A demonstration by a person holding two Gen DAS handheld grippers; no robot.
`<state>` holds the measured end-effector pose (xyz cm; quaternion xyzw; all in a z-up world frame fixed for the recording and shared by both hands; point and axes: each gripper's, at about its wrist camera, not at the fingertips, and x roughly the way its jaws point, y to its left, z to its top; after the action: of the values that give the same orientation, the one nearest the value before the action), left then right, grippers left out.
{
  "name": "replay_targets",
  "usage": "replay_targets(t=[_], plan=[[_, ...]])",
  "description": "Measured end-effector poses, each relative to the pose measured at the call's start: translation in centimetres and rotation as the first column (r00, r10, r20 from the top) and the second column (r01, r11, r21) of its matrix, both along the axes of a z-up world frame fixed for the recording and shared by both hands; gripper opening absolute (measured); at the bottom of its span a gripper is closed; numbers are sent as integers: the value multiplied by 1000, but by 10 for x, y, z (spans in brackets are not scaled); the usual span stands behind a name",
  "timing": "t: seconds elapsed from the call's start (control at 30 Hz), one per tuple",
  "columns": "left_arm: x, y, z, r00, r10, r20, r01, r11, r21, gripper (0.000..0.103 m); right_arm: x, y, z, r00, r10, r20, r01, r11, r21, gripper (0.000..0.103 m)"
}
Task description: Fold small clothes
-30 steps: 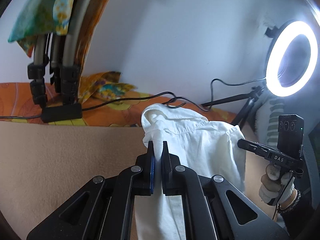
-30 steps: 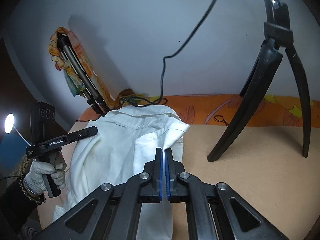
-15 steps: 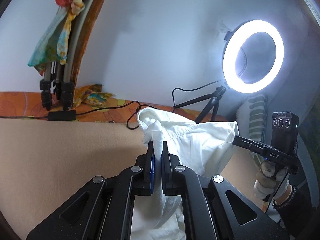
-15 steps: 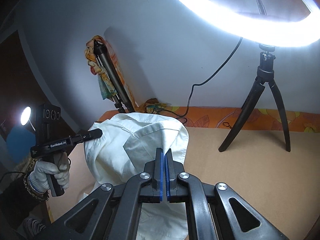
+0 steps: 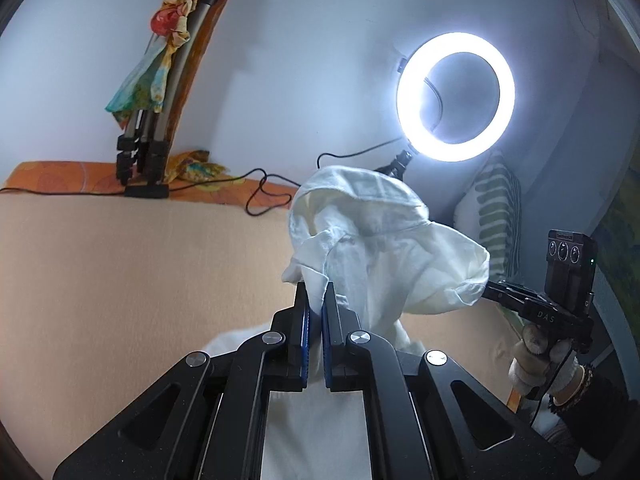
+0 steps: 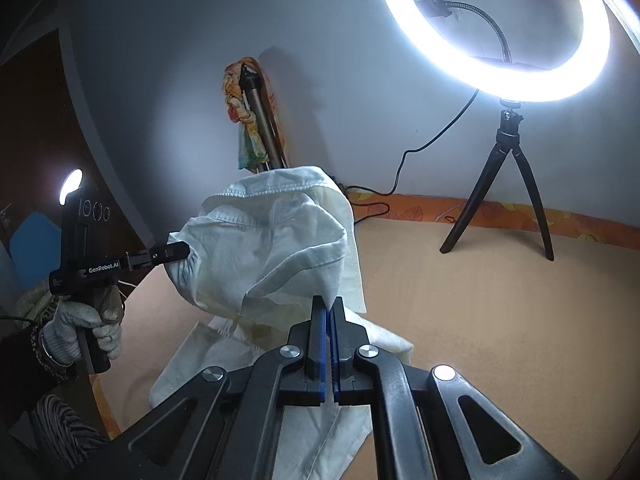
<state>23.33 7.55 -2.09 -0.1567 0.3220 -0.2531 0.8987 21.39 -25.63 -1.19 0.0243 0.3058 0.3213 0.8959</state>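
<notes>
Left wrist view: left gripper (image 5: 315, 300) clamped on a bunched edge of the white shirt (image 5: 384, 248), lifted off the tan mat (image 5: 120, 272). At 3 o'clock, right gripper (image 5: 494, 286) pinching the shirt's far corner, cloth sagging between the two. Right wrist view: right gripper (image 6: 329, 312) closed on a shirt (image 6: 272, 248) edge; left gripper (image 6: 182, 250) at 9 o'clock, biting the opposite side. Lower part of the shirt trailing onto the mat (image 6: 500, 320) toward 6 o'clock. No tidy fold visible; probably early, with spreading flat and every fold left. No containers in view. Ring light (image 6: 496, 28) at 1 o'clock.
</notes>
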Motion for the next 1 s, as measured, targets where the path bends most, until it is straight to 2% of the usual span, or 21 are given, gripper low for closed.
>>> replay_targets(t=[0.27,0.43,0.57,0.63,0.7,0.8,0.87,0.93,0.97,1.0], plan=[[-64,-4,-23,1000,-26,-12,27,995,94,3,-64,-14,-43,1000,-9,-5,9,998,-60,0],[-96,-9,-38,999,-42,-28,46,982,182,3,-95,-14,-68,1000,-6,11,7,989,-150,0],[-123,-10,-53,997,-46,-61,60,967,249,4,-108,-20,-80,1000,-7,20,11,976,-218,0],[-137,-8,-58,995,-48,-86,69,964,257,4,-110,-27,-82,1000,-17,14,20,970,-244,1],[-153,-5,-58,995,-43,-89,67,958,280,4,-112,-40,-83,999,-43,1,43,972,-230,3],[-162,9,-52,996,-7,-88,27,973,229,6,-110,-63,-79,994,-92,-55,84,988,-128,18],[-155,21,-47,994,37,-107,-21,989,144,10,-106,-76,-80,988,-96,-122,95,995,-20,34],[-146,28,-48,988,60,-144,-52,997,56,12,-98,-83,-83,976,-77,-202,96,991,89,35],[-138,32,-49,983,63,-175,-66,998,-11,16,-94,-86,-87,969,-60,-241,96,986,139,35],[-133,33,-52,978,61,-200,-74,995,-61,30,-90,-85,-90,961,-41,-275,92,980,177,36]])
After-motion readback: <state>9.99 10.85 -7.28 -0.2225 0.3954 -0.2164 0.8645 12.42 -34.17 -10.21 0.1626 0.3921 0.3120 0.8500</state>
